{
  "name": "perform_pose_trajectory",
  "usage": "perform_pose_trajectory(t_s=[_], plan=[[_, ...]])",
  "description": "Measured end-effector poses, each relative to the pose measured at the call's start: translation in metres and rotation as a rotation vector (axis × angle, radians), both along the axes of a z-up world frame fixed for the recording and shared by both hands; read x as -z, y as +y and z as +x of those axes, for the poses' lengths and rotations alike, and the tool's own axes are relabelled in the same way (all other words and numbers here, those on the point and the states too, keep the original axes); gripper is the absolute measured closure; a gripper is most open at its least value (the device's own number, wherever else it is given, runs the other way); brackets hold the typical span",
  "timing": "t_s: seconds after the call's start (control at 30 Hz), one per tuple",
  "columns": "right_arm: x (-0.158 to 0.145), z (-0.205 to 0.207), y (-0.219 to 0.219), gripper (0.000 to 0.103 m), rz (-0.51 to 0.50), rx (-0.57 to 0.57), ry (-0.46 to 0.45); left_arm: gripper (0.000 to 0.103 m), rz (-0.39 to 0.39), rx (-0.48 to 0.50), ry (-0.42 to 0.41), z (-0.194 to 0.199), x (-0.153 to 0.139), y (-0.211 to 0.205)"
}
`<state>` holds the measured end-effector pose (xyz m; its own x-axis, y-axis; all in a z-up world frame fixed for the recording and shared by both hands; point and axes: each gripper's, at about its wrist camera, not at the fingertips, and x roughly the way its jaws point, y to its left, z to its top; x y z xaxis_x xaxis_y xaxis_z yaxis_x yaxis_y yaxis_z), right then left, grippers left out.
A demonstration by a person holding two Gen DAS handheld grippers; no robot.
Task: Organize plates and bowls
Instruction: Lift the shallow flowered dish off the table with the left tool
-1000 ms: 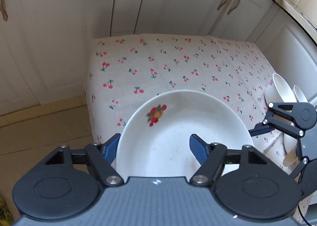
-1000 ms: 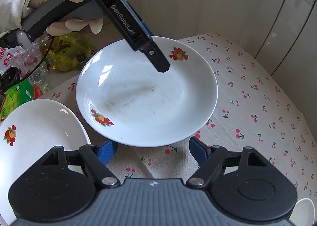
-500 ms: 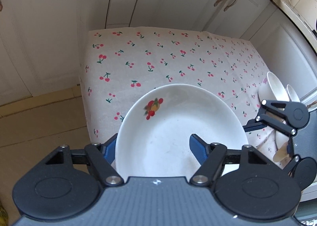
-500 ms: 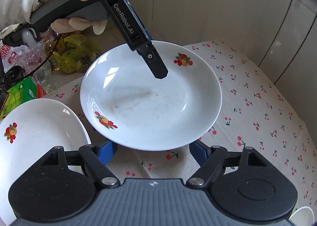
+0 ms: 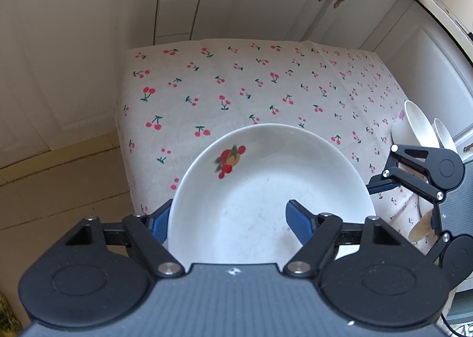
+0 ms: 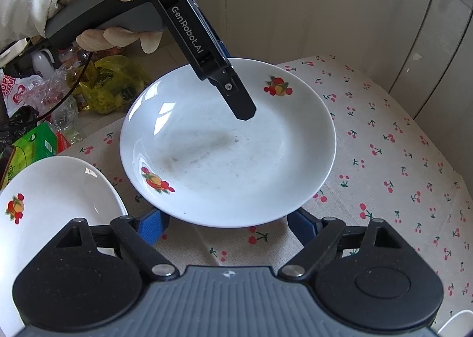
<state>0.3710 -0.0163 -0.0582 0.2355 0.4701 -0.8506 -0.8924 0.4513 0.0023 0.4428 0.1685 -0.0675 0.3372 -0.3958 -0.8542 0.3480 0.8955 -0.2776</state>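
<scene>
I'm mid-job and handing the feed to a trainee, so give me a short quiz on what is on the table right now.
1. In the right wrist view, how many fruit motifs show on the white round ceramic plate in the middle?
2. What is printed on the pale fabric tablecloth? A. blue stripes B. red cherries C. yellow lemons
3. True or false: that plate is piled with food.

Key: 1. Two, one near the far rim and one near the near-left rim. 2. B. 3. False, it carries only faint smudges.
</scene>
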Motion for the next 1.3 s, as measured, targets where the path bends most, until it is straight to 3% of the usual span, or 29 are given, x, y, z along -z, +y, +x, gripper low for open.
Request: perform_pose_trajectory(t_s=[0.43, 0.7, 1.3], plan=[[-0.001, -0.003, 0.003, 0.007, 0.0, 0.025, -0.025, 0.022, -0.013, 0.016, -0.018, 0.0, 0.0, -0.002], [-0.002, -0.003, -0.003, 0.007, -0.05, 0.022, -0.051, 0.023, -0.087, 0.015, 0.055, 0.01, -0.001, 0.0], [-0.003, -0.004, -0.003, 0.006, -0.061, 0.024, -0.084, 0.023, -0.046, 0.061, 0.069, 0.015, 0.0, -0.009]])
